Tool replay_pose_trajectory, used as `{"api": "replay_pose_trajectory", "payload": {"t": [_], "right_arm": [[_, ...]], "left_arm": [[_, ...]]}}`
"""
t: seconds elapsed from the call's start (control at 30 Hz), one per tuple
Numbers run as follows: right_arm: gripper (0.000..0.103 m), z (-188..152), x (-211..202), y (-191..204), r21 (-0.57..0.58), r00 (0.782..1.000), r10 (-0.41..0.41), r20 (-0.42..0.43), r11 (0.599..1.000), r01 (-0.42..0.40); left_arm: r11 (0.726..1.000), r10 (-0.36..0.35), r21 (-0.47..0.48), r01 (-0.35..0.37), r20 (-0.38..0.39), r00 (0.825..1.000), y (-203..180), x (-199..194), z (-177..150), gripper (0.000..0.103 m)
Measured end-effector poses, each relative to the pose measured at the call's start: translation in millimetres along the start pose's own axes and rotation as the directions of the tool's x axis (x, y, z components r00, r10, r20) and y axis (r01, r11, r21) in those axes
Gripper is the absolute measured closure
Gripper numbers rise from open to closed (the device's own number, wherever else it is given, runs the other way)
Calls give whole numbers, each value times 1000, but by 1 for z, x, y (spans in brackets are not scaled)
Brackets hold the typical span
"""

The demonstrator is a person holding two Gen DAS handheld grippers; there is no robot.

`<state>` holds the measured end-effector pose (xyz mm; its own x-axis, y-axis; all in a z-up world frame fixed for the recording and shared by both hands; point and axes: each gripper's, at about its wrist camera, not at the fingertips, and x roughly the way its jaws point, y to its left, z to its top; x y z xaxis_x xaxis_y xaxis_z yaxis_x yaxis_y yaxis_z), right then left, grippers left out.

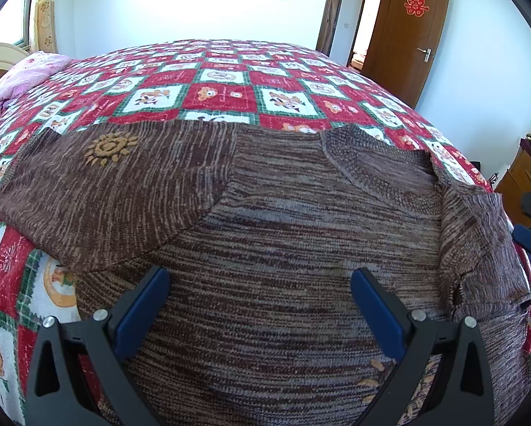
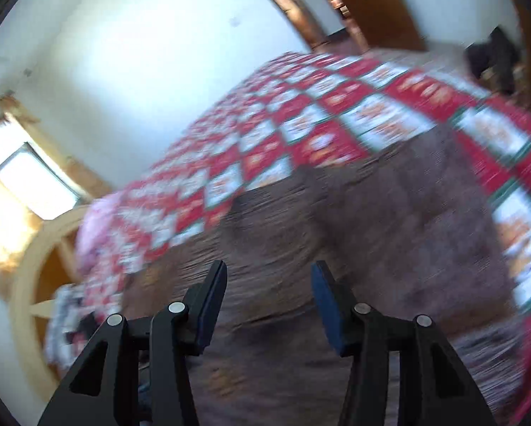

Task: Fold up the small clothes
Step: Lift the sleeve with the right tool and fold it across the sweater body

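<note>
Sleeve stage of the fold, judging by the lie: left sleeve across the chest, right side bunched.

Bedroom, white walls, brown door [image 1: 407,32]; checked quilt [image 1: 230,85] under brown knit sweater [image 1: 283,220]. Left gripper [image 1: 260,277] spread wide over the sweater's body, holding nothing; right gripper [image 2: 269,273] parted, empty, view blurred. Next: pinch the bunched right sleeve [image 1: 478,234].

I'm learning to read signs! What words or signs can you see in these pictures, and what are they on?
"囍": a red paper sign on the brown door.
Bedspread: marks in the red squares, too small to read.
Sweater: an orange sun shape, no words.
Right wrist view: too blurred to read anything.
</note>
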<state>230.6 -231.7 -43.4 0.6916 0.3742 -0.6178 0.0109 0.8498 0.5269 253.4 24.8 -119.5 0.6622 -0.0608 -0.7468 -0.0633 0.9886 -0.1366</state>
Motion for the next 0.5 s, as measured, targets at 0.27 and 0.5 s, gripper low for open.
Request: {"api": "replay_pose_trajectory", "payload": {"t": [0.27, 0.5], "right_arm": [[93, -9, 53, -4, -86, 982, -160, -96, 985, 152], [95, -2, 59, 20, -139, 974, -214, -69, 969, 203]], "left_arm": [[1000, 0, 0, 0, 0, 1000, 0, 0, 0, 0], [1000, -1, 0, 1, 1, 1000, 0, 0, 0, 0]]}}
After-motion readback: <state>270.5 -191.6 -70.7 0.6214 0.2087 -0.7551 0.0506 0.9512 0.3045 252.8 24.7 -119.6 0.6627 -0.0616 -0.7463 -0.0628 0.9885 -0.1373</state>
